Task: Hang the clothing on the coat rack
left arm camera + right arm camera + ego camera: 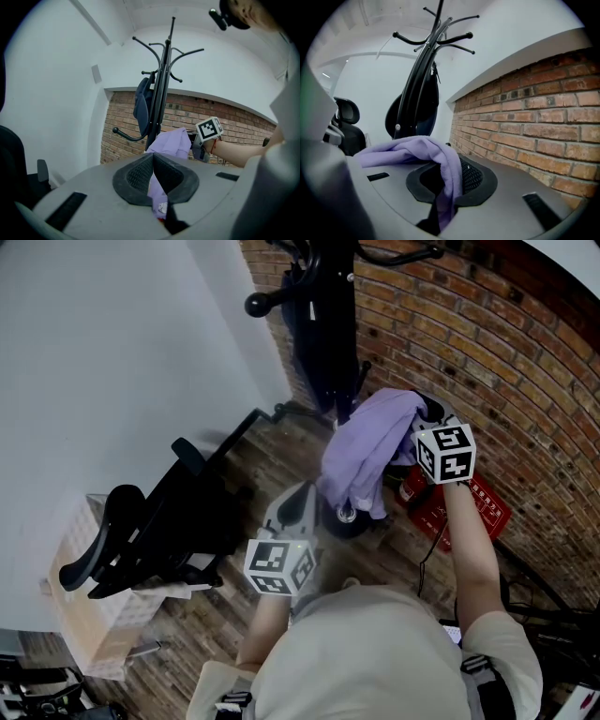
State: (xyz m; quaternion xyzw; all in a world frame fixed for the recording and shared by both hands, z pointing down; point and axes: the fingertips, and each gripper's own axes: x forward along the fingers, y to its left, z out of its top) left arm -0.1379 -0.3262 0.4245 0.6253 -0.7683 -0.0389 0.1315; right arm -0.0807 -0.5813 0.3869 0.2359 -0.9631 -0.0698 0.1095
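Left claw (154,174) and right claw (450,180) each pinch the purple garment (361,451); we should lift it, spread, over a free hook (192,50) of the coat rack (161,79).

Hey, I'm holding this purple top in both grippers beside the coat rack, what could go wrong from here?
1. The purple top hangs bunched between the left gripper and right gripper, each pinching only a fold; it may slip free when lifted.
2. The coat rack has thin curved hooks; a bunched fold could slide off.
3. A dark item already hangs on the rack; crowding might knock it down.
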